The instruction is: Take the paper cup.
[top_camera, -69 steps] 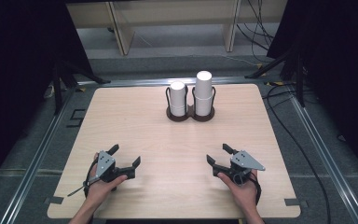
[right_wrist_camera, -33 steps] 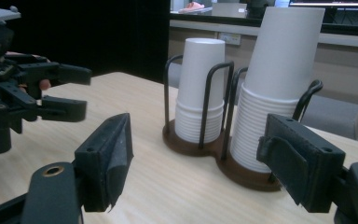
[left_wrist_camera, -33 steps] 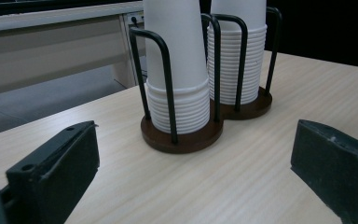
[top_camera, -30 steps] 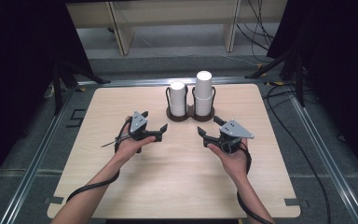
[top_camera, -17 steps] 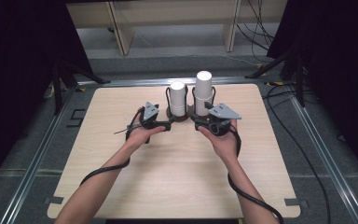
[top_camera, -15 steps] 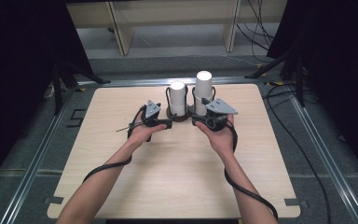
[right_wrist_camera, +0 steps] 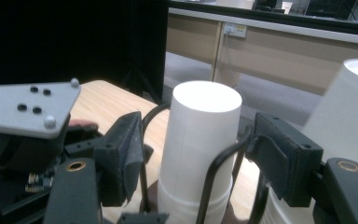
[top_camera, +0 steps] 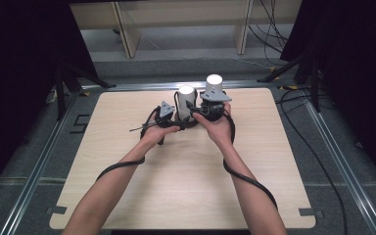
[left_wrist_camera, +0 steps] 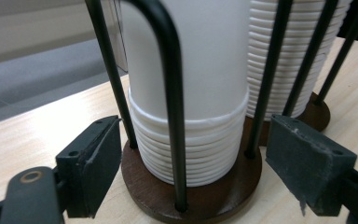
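Both hands have come forward from the near table edge to the black wire cup holder with round brown wooden base (left_wrist_camera: 191,196) at the far middle of the pale wooden table (top_camera: 127,196). The left gripper (left_wrist_camera: 200,163), jaws just closing but not yet touching, straddles the base; the right gripper (right_wrist_camera: 196,158) brackets the upper white paper cup stack (right_wrist_camera: 200,135), apparently short of contact, so a cup pull looks next

Bright overhead light on table (top_camera: 127,196); dark surroundings; close views soft.

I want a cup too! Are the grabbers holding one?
Not yet. Left gripper straddles the holder's base, right gripper the cup stack; neither touches.
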